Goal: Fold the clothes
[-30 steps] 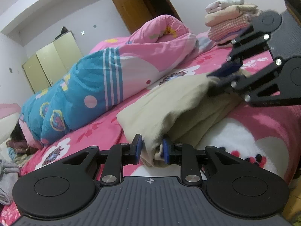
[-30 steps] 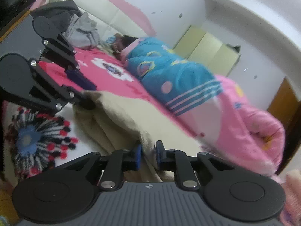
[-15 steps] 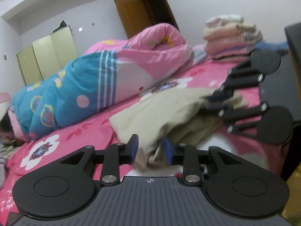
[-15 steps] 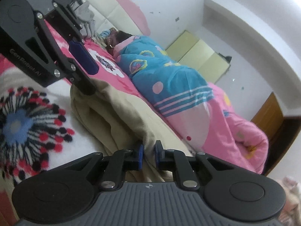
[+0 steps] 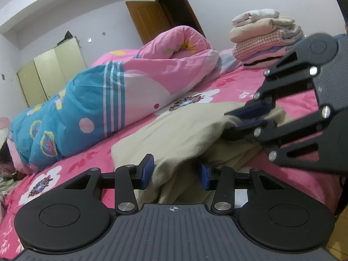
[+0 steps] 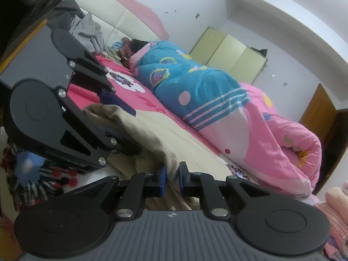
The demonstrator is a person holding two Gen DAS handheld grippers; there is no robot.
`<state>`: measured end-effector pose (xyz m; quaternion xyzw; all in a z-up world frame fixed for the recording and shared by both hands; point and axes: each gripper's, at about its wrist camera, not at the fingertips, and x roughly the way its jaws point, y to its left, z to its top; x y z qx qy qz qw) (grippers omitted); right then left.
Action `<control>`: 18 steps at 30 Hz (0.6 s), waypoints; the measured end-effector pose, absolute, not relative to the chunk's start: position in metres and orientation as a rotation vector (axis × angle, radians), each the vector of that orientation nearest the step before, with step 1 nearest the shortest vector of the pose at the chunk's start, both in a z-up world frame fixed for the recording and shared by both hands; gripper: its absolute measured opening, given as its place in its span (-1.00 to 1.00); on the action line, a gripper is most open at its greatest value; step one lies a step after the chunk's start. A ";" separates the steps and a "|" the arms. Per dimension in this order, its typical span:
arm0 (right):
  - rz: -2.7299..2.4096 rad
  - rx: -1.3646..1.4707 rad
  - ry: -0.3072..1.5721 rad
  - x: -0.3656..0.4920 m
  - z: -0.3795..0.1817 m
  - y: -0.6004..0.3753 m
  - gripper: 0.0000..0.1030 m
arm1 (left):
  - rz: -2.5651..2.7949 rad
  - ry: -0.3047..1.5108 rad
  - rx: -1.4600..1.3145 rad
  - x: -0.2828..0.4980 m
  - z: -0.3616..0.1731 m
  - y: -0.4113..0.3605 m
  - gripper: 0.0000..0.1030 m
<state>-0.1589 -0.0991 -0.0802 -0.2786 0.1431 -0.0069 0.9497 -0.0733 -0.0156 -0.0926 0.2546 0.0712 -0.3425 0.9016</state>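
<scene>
Evidently the left gripper (image 5: 175,171) gapes around the beige garment (image 5: 182,130) at the bed (image 5: 250,80) edge while the right gripper (image 6: 171,178) pinches its fold, steadying it.

Both wrist cams sit low and close over the bed (image 5: 271,82), facing across each other, sharing the beige garment (image 5: 184,130) and quilt (image 6: 217,100).

We note the beige garment (image 5: 191,128) as matt woven cloth with a faint twill rib. The bedsheet (image 5: 250,80) looks fleecy; the left gripper (image 5: 176,171) is matt black plastic with shiny metal screws.
</scene>
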 end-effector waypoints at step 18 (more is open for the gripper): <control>0.166 -0.291 0.296 -0.158 -0.049 -0.126 -0.67 | -0.709 0.199 0.453 -0.068 -0.091 -0.002 -0.16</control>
